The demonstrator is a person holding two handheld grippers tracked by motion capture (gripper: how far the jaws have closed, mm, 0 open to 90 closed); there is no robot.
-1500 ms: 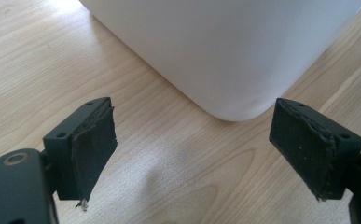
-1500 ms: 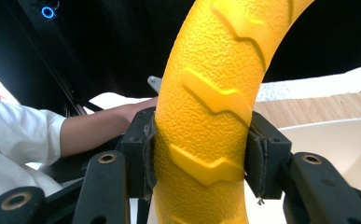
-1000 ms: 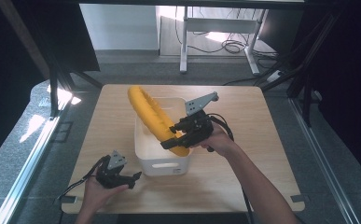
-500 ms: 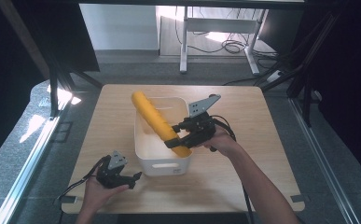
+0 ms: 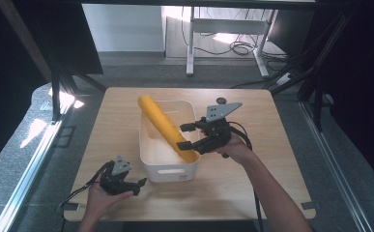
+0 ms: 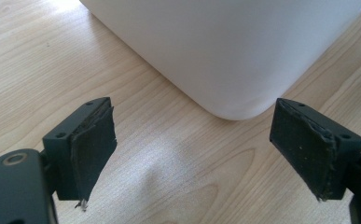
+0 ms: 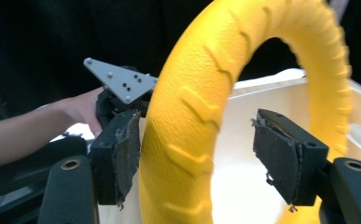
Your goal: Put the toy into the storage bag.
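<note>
A yellow ribbed ring [image 5: 165, 126] stands edge-on and tilted inside the white bin [image 5: 167, 171], its upper end leaning over the far left rim. My right gripper [image 5: 182, 136] sits at the ring's lower end, above the bin's right side. Its jaws have just been opening. In the right gripper view the ring [image 7: 187, 126] passes between the spread pads; the right pad [image 7: 281, 158] stands clear of it, so the gripper [image 7: 204, 156] is open. My left gripper [image 5: 138, 187] rests low over the table by the bin's near left corner [image 6: 225, 46], open [image 6: 206, 158] and empty.
The wooden table [image 5: 252, 193] has bare room to the right of the bin and along its front edge. The left hand with its grey plate [image 7: 122, 84] appears beyond the ring. Dark frame posts and floor surround the table.
The ring has sunk lower into the bin and leans flatter. My right gripper's jaws have spread apart from it. The left hand has stayed put.
</note>
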